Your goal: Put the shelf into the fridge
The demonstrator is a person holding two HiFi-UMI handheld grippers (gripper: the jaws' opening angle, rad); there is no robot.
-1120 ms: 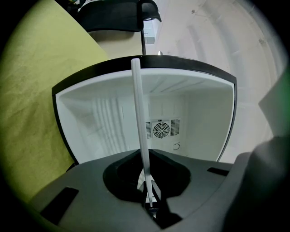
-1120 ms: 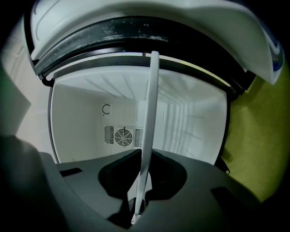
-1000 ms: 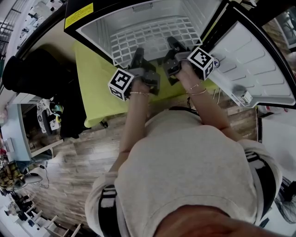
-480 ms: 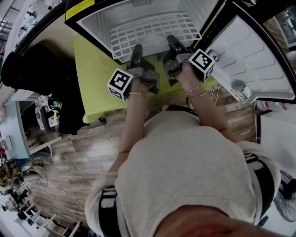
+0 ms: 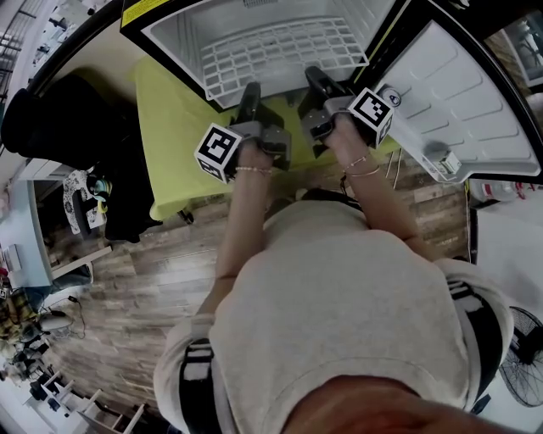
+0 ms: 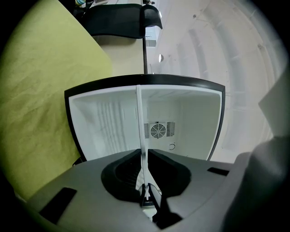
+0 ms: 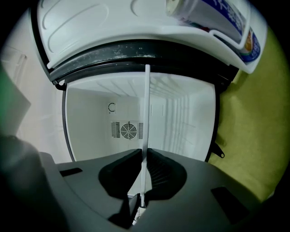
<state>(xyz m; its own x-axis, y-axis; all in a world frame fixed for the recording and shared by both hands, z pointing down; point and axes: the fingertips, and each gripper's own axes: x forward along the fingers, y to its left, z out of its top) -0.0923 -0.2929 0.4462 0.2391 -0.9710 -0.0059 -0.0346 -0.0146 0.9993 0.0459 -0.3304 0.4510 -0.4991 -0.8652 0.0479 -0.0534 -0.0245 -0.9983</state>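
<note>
The white wire shelf (image 5: 280, 51) lies flat, mostly inside the open small fridge (image 5: 170, 38). My left gripper (image 5: 250, 91) is shut on the shelf's near edge at the left. My right gripper (image 5: 312, 78) grips the same edge at the right, its jaws closing on the wire between them. In the left gripper view the shelf (image 6: 139, 118) shows edge-on, running from my left gripper (image 6: 144, 153) into the white cavity. In the right gripper view the shelf (image 7: 146, 108) likewise rises from between the pads of my right gripper (image 7: 145, 153).
The fridge door (image 5: 475, 102) stands open at the right, with a container (image 7: 213, 13) in its rack. A round fan vent (image 6: 158, 130) sits on the back wall. The fridge rests on a yellow-green cloth (image 5: 174, 144). Wooden floor lies below.
Both grippers and the shelf have edged a little further toward the fridge. Both still hold the shelf's near edge.
</note>
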